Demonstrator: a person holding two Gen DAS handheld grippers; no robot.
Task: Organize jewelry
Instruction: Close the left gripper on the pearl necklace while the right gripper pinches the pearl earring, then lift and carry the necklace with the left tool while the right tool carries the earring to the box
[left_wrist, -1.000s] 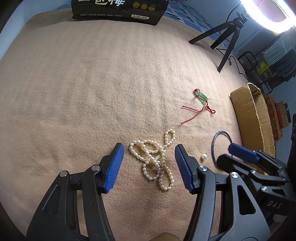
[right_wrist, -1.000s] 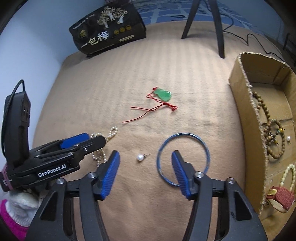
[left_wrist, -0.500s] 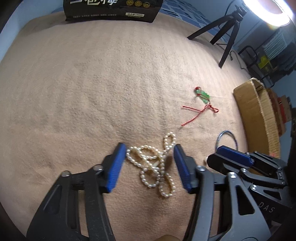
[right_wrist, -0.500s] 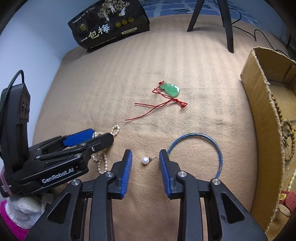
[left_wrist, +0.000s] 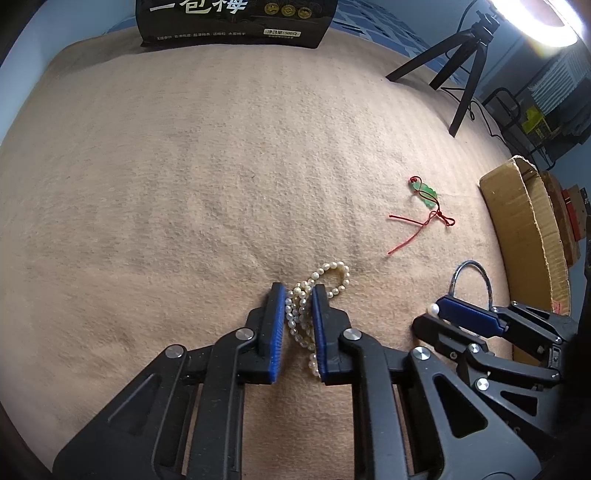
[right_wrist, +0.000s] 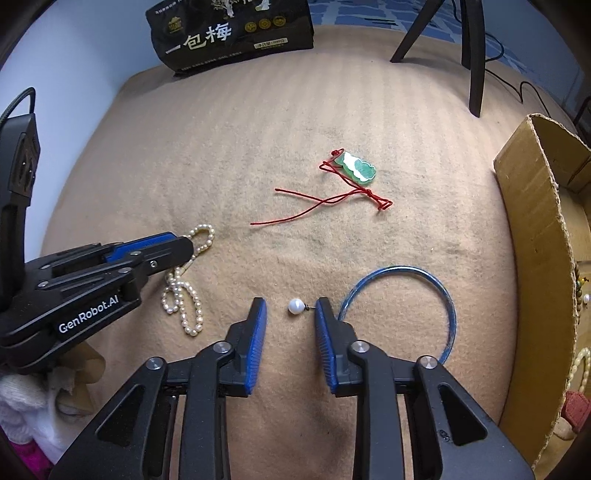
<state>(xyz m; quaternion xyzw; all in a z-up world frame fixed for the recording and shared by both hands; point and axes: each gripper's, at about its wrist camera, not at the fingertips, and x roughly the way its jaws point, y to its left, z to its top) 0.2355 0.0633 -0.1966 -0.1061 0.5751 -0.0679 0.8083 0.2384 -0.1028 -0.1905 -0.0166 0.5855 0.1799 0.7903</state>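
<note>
Left gripper (left_wrist: 298, 293) clamped on pearls (left_wrist: 301, 314), frame centre; I'd lift slowly. Right gripper (right_wrist: 290, 310) apart around earring (right_wrist: 295, 306).

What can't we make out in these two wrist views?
- Left wrist: near end of the pearl strand hidden between the left gripper fingers; grip firmness unclear.
- Left wrist: bangle partly behind the right gripper.
- Right wrist: box contents cut off by the edge.
- Right wrist: earring post too small.

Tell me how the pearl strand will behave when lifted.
The pearl strand, looped on the blanket, will probably hang limp and dangle. The left hand-held gripper pinches only the bunched middle, so loose loops may swing. Round beads could slip between the pads.
</note>
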